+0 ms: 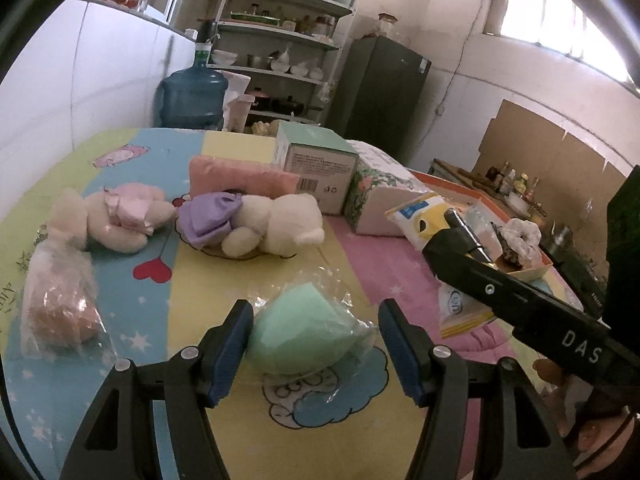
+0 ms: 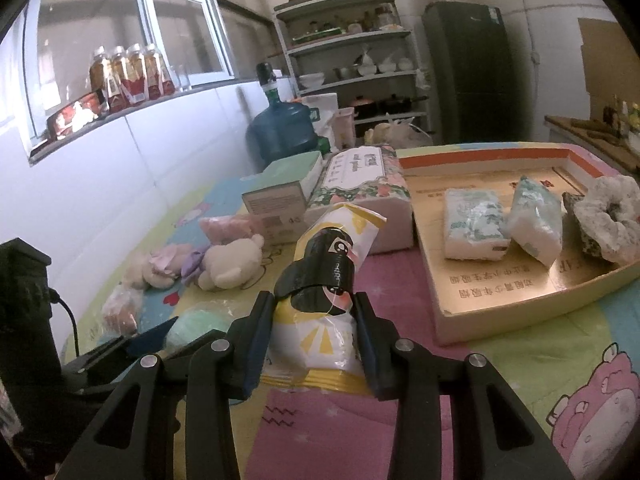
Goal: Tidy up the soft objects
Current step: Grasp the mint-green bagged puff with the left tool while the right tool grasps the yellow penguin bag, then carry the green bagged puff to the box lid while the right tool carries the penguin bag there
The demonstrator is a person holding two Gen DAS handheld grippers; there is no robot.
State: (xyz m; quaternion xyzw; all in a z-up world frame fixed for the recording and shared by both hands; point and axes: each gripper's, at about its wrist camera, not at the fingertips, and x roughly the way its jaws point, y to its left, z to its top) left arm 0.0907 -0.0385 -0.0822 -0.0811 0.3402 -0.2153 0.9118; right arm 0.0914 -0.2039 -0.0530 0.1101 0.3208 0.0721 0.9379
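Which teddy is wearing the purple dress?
The white teddy lying in front of the pink pillow, nearer the mint green box. Its purple dress sets it apart from the other teddy, farther left, which wears pink.

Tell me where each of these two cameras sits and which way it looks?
Left wrist: rides the left gripper, looking forward over the green sponge between its open jaws; the right gripper and a hand show.
Right wrist: rides the right gripper, jaws shut on a yellow-white packet, facing the tray.
Both show the plush bear and shelves.
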